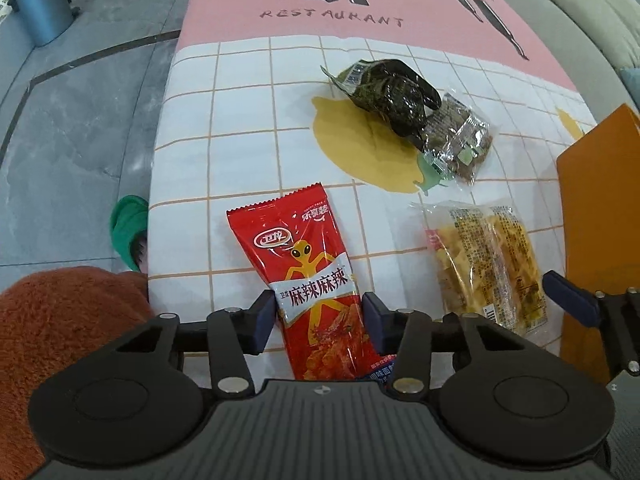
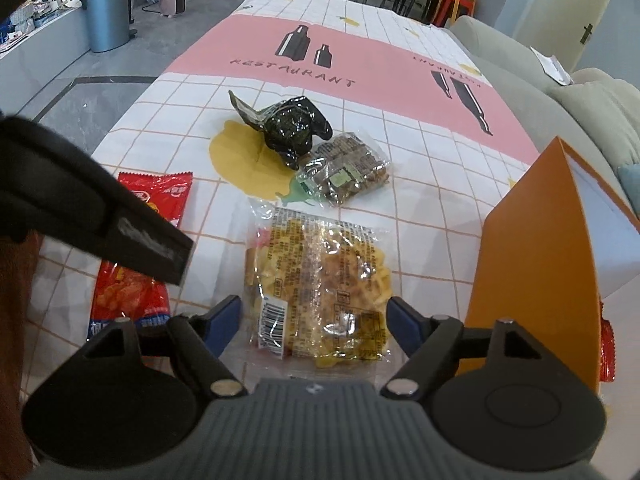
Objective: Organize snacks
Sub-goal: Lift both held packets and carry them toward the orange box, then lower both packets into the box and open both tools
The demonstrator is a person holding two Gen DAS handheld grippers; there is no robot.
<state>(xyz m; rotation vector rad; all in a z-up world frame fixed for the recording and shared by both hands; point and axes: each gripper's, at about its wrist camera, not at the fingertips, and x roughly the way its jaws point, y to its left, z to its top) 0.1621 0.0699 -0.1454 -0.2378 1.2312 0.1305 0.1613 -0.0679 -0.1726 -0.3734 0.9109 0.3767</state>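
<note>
A red spicy-snack packet (image 1: 312,280) lies lengthwise on the checked tablecloth (image 1: 240,120). My left gripper (image 1: 319,314) is shut on its lower half, a blue pad against each long edge. To its right lies a clear packet of yellow snacks (image 2: 320,280). My right gripper (image 2: 316,318) stands open astride that packet's near end, its pads just outside the wrapper. Farther back, a dark green packet (image 2: 294,128) rests against a clear packet of brown snacks (image 2: 348,168). An open orange box (image 2: 532,264) stands at the right.
The table's left edge drops to a grey floor with a green slipper (image 1: 128,232) and a blue bin (image 1: 40,4). A grey sofa (image 2: 540,92) runs along the right. An orange sleeve (image 1: 60,320) is at the lower left.
</note>
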